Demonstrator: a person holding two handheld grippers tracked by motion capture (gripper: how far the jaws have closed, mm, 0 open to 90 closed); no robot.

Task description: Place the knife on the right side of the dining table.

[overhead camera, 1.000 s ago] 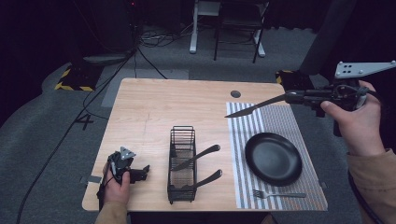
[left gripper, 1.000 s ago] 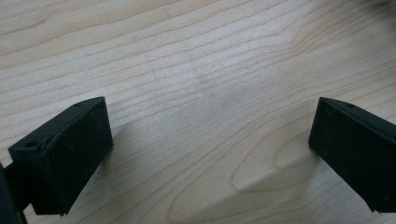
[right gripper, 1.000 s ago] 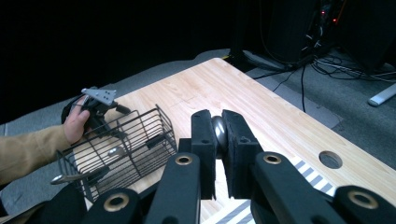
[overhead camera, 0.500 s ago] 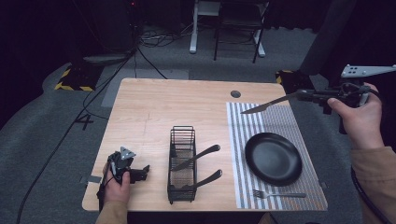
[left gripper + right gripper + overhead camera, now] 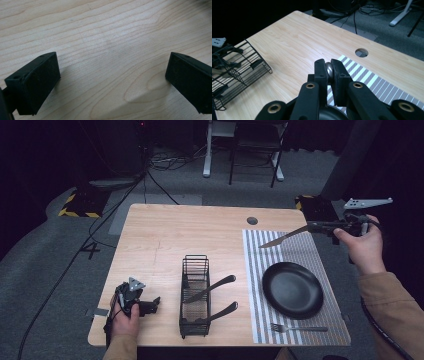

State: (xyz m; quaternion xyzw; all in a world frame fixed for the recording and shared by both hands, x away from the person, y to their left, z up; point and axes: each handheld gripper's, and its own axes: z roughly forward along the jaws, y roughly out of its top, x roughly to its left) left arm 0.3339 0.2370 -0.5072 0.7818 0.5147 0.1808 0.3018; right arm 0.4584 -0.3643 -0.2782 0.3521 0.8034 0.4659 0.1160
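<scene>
While the left gripper (image 5: 150, 306) idles empty, jaws apart, on the table (image 5: 170, 235), the right gripper (image 5: 314, 226) clamps a knife (image 5: 282, 237); next it probably lowers it beside the plate (image 5: 292, 290).

Black right claw (image 5: 329, 75), brass screws, grey three-cornered plate; tan sleeves (image 5: 395, 305).

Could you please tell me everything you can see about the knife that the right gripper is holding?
The knife is a slim, silvery table knife, metal by its look. The right gripper is shut on its handle end, whose rounded tip shows between the pads in the right gripper view. It hangs in the air above the far part of the striped placemat, blade pointing left and slightly down, touching nothing else.
</scene>
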